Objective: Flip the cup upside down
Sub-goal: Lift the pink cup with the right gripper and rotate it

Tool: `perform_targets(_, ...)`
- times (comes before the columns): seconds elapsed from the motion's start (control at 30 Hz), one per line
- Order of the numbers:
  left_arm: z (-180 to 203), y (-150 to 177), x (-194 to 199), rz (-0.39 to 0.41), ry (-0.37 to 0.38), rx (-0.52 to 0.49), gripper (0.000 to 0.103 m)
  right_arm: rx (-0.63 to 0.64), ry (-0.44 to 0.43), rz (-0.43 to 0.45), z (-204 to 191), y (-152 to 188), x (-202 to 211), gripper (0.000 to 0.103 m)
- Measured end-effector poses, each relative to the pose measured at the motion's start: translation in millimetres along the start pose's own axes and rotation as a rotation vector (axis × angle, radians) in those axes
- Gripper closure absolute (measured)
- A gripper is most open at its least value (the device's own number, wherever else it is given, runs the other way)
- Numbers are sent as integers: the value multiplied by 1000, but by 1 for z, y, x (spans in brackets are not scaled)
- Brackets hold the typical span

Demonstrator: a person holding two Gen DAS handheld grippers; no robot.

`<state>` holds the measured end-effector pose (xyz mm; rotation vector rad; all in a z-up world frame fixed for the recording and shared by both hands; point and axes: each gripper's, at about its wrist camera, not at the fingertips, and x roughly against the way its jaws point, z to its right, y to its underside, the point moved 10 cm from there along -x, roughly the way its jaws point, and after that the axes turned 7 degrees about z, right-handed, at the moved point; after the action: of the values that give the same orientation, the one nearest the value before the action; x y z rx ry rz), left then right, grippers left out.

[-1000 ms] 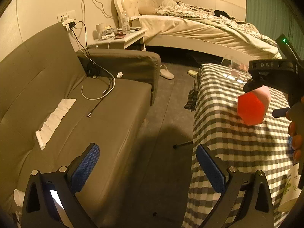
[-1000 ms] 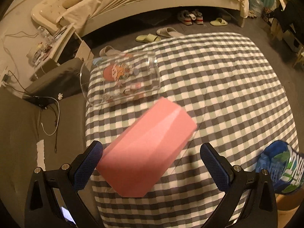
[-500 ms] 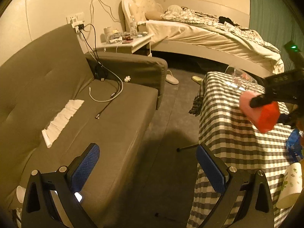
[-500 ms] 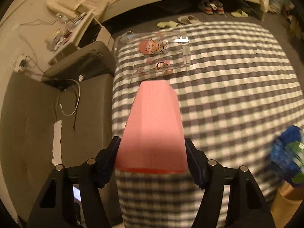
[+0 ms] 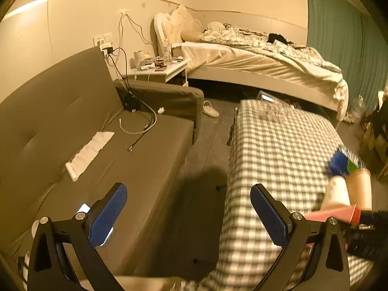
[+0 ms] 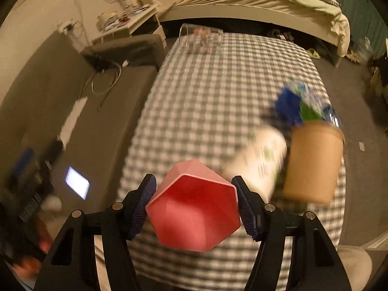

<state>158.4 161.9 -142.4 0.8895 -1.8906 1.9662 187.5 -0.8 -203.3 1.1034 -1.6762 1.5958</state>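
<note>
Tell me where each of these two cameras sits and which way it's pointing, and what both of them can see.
Left wrist: rides the open left gripper, facing the sofa, bed and checkered table; its fingers show.
Right wrist: rides the right gripper, looking down across the table; its fingers clamp the pink cup.
Shared: table, pink cup, brown cup, sofa, bed.

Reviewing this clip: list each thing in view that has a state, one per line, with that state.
pink cup: clamped in the right tongs, tipped, open mouth facing the camera.
right tongs: shut on the pink cup.
left tongs: open, empty, over the gap between sofa and table.
brown cup: on the checkered table, blurred.
white printed cup: beside the brown cup, blurred.
clear glass cup: at the table's far end.
</note>
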Motion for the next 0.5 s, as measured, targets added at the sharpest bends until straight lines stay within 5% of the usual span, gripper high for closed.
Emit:
perform_targets(0.17,10,20,22,-9,-23,-54,0,29,-64,45,11,52,8,39)
perform_targets(0.27,22,27,31,-10,-21,-73,0,65,-22,20,25,78,4,39)
perform_targets(0.5,57,32,38,-23,15,-114,0,25,-75,41,40,84,5,40)
